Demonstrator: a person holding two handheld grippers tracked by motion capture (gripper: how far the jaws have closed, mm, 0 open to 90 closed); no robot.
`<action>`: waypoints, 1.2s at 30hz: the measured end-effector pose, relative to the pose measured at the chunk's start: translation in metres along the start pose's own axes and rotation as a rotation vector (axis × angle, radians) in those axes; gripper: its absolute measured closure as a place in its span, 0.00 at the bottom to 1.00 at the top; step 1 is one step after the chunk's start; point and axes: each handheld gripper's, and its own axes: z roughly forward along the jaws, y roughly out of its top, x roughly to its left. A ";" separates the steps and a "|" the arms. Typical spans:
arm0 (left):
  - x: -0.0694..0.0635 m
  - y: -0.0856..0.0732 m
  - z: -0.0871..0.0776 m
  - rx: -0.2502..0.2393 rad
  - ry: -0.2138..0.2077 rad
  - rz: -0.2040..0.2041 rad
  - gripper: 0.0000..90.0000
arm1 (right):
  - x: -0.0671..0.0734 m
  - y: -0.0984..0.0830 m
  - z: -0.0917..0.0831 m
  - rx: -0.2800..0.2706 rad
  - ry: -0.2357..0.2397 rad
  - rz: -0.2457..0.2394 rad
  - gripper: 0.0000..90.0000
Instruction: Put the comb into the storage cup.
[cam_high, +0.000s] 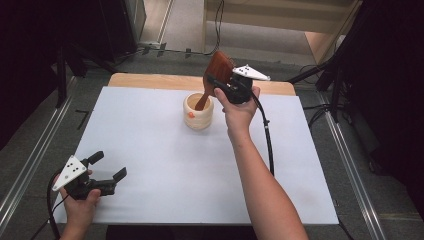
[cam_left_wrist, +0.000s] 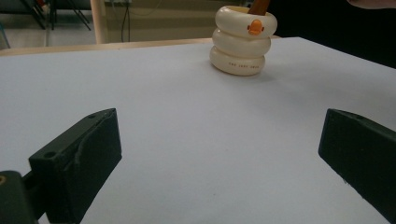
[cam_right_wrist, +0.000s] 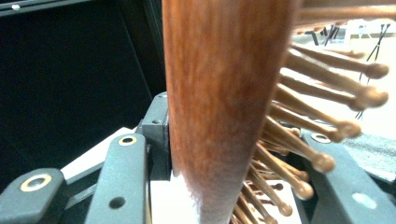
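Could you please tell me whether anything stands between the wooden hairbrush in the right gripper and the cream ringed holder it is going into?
Nothing visible does. The right gripper is shut on the reddish-brown wooden hairbrush, whose handle end already dips into the open mouth of the cream stacked-ring holder. The white table around it is bare.

1. A white tabletop (cam_high: 165, 165) covered most of the scene, with a bare wooden strip (cam_high: 150, 80) along its far edge.
2. Grey floor (cam_high: 30, 150) lay around the tabletop.
3. Metal rails (cam_high: 350, 160) ran along the floor on both sides of the tabletop.
4. Black stand legs (cam_high: 75, 55) stood beyond the tabletop's far left corner.
5. Cables (cam_high: 218, 25) trailed across the floor behind the tabletop.
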 end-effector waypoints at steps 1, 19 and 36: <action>0.000 0.000 0.000 0.000 0.000 0.000 0.00 | 0.000 -0.001 0.001 0.000 0.001 0.005 0.58; 0.000 0.000 0.000 0.001 -0.002 0.002 0.00 | -0.007 -0.021 0.012 0.038 -0.021 0.032 0.58; 0.000 0.000 0.000 0.001 -0.005 0.003 0.00 | -0.005 -0.040 0.023 0.070 -0.038 0.065 0.58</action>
